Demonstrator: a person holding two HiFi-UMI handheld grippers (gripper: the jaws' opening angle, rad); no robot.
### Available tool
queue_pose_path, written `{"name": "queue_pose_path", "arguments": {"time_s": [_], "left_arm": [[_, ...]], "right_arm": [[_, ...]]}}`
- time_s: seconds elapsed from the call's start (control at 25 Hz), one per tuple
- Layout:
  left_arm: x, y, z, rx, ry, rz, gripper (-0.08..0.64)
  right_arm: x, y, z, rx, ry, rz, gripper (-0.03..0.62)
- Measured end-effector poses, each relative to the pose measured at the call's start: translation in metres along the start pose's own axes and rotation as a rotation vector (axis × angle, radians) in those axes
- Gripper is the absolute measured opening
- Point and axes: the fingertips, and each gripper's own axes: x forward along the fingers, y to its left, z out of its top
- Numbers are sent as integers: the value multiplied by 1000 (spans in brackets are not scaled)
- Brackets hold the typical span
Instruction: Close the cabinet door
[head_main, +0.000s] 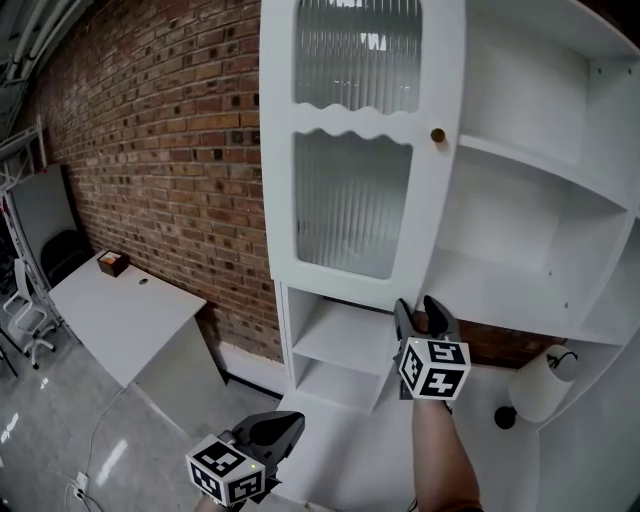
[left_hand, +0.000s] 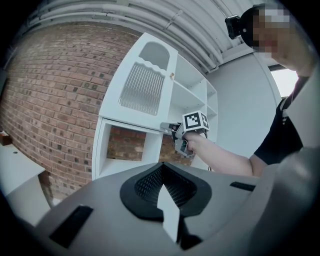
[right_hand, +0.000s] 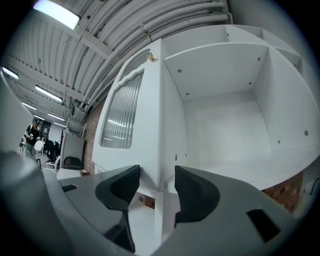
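The tall white cabinet door (head_main: 350, 150), with ribbed glass panes and a small brass knob (head_main: 437, 135), stands swung out from the white cabinet (head_main: 540, 130), whose bare shelves are exposed. My right gripper (head_main: 425, 315) is up at the door's lower free corner. In the right gripper view its open jaws (right_hand: 156, 187) straddle the door's edge (right_hand: 159, 125): the left pad lies against the face and a small gap shows at the right pad. My left gripper (head_main: 275, 432) hangs low in front of the cabinet base, shut and holding nothing (left_hand: 167, 197).
A brick wall (head_main: 170, 150) runs behind. A white desk (head_main: 120, 310) with a small brown box (head_main: 112, 263) stands at the left, beside an office chair (head_main: 25, 310). Open cubbies (head_main: 335, 350) sit below the door. A white cylinder (head_main: 540, 385) lies low at the right.
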Motion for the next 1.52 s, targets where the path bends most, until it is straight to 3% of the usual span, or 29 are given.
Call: {"name": "queue_pose_path", "arguments": {"time_s": [0.72, 0.92, 1.0, 1.08, 1.52], "left_arm": [[-41, 1, 4, -7, -15, 60, 8], [-67, -5, 6, -5, -33, 66, 8], [-80, -7, 6, -7, -38, 69, 8], [-93, -12, 5, -9, -43, 71, 8], [-176, -51, -10, -15, -65, 65, 8]], "right_arm": [[-22, 14, -7, 12, 30, -21, 215], [-52, 29, -3, 14, 10, -40, 184], [-67, 39, -2, 5, 8, -37, 79], [-83, 53, -2, 2, 12, -22, 44], [-197, 122, -19, 40, 35, 38, 38]]}}
